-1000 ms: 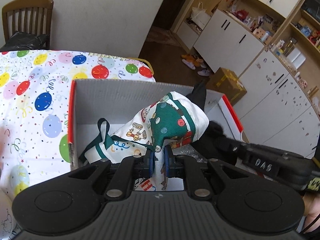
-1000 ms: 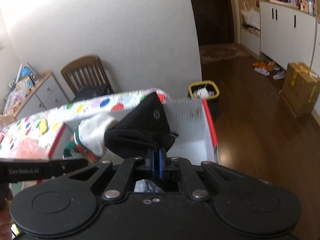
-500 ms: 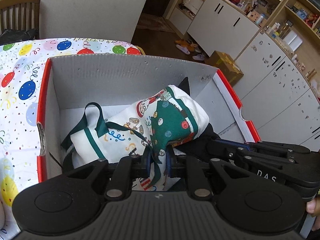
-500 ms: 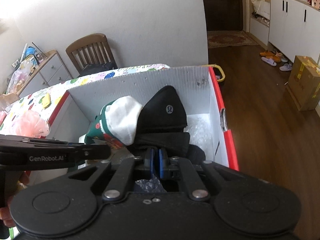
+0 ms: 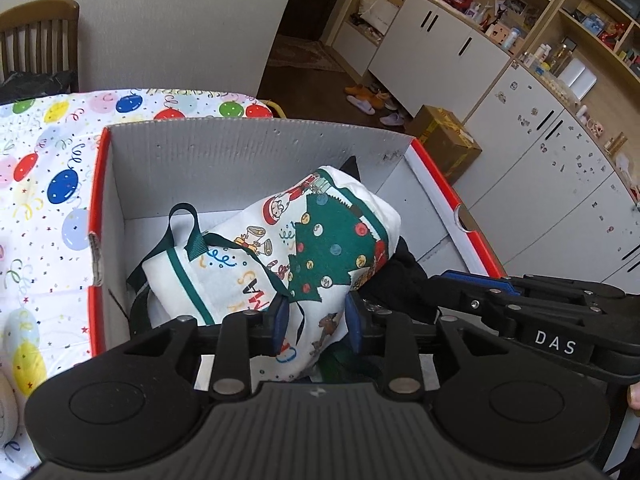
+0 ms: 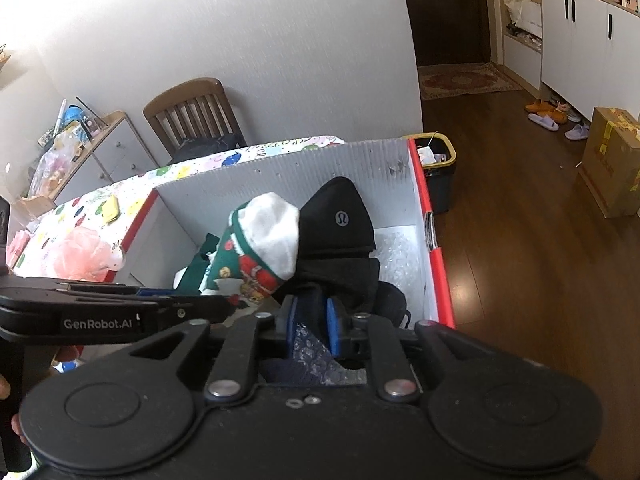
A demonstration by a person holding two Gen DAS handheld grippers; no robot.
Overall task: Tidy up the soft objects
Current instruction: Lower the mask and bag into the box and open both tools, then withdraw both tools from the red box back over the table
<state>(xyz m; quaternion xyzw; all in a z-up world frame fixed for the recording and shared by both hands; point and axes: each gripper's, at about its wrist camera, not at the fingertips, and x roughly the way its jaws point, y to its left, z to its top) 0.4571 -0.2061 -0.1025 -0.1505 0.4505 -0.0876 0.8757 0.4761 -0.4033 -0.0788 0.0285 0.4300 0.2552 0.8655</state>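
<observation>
Blue pads on the left tongs [image 5: 316,318] stand spread, their jaws having just been opening, with a loose white fold of the Christmas-print cloth [image 5: 288,256] hanging between them and no longer pinched. The right tongs [image 6: 310,322] have likewise just been opening; their pads stand a little apart, with bubble wrap [image 6: 310,350] showing through the gap and the black garment [image 6: 340,248] just ahead of the tips, so neither pair grips anything. The side of the right tongs reads "DAS" in the left wrist view, and the side of the left tongs reads "GenRobot.AI" in the right wrist view.

Both soft things lie inside the red-rimmed corrugated box [image 5: 256,160], whose inner walls are white. The cloth, printed with a green tree, coloured baubles and a Santa figure, sits bundled toward the box's left and middle with dark green straps looped beside it; part of a printed word reads "SAN". The black garment is heaped against it on the right, a small round pale logo on its upper fold. More bubble wrap lines the floor of the box at the far right corner.

The box stands on a worktop covered by a balloon-patterned tablecloth [image 5: 44,184], where a pink fluffy thing [image 6: 80,254] lies just outside the left wall. Beyond are a wooden chair [image 6: 192,112] and a yellow-rimmed bin [image 6: 436,160] on the floor.
</observation>
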